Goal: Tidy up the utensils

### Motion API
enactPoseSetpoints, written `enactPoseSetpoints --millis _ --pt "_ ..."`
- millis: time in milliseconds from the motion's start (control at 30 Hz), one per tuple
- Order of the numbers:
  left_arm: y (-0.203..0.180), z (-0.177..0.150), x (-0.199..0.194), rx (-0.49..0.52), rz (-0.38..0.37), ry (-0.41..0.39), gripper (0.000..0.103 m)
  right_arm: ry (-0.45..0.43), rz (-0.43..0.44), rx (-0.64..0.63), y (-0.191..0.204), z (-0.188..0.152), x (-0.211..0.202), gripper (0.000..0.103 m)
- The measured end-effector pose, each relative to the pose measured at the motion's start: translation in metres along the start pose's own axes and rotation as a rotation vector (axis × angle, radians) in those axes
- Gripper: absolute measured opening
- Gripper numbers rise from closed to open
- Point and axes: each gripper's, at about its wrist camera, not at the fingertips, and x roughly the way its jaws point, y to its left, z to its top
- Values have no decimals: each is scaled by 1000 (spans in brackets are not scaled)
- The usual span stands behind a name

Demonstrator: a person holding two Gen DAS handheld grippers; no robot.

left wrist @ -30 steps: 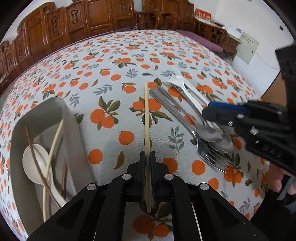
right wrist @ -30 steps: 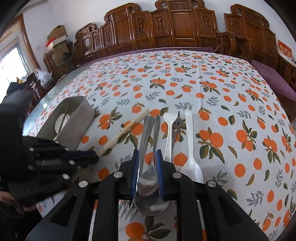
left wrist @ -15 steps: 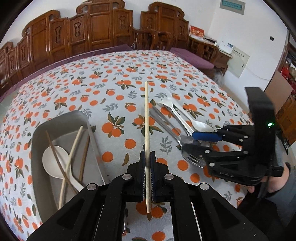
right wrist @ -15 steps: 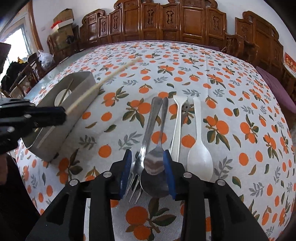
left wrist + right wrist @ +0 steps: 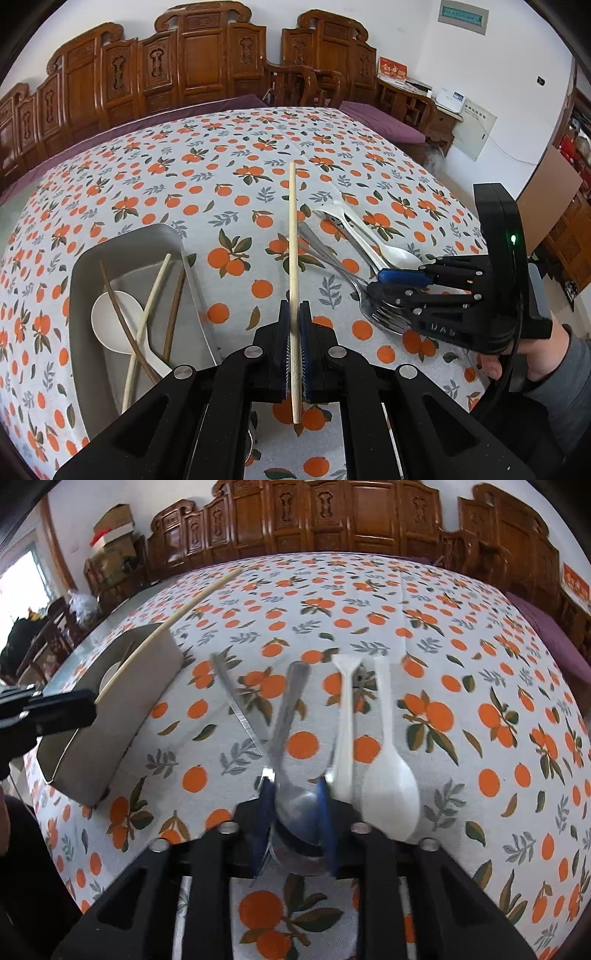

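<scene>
My left gripper [image 5: 294, 314] is shut on a pale wooden chopstick [image 5: 292, 236] and holds it above the table, pointing away from me. To its left a grey metal tray [image 5: 92, 254] holds a white spoon and several chopsticks. My right gripper [image 5: 295, 794] has its blue pads around the bowl of a metal spoon [image 5: 286, 720], lifted and tilted. It also shows in the left wrist view [image 5: 399, 280] over the cutlery pile. Two white plastic spoons [image 5: 388, 786] and a metal fork handle [image 5: 236, 698] lie beside it.
The table has an orange-print cloth [image 5: 221, 177]. The tray [image 5: 122, 709] stands at the left in the right wrist view. Carved wooden chairs [image 5: 184, 74] line the far side. A person's hand [image 5: 532, 354] holds the right gripper.
My left gripper has lifted the chopstick off the table and drawn back. My right gripper has closed on the metal spoon and raised it, so its handle has swung away from the fork.
</scene>
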Motion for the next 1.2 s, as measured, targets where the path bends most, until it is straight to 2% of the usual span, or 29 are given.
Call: enactPoseSetpoints --millis 200,400,733,1200 --pt "-1 0 1 2 0 1 4 -8 4 -12 3 2 -1 8" --pt "0 0 0 -1 -1 -5 4 -30 -20 -13 -1 7 -5 3" --pt "6 0 -11 -10 3 -24 4 -74 -35 -27 5 13 -17 1" --pt "40 -12 -41 -90 56 -50 4 -169 34 -40 31 19 -45 0"
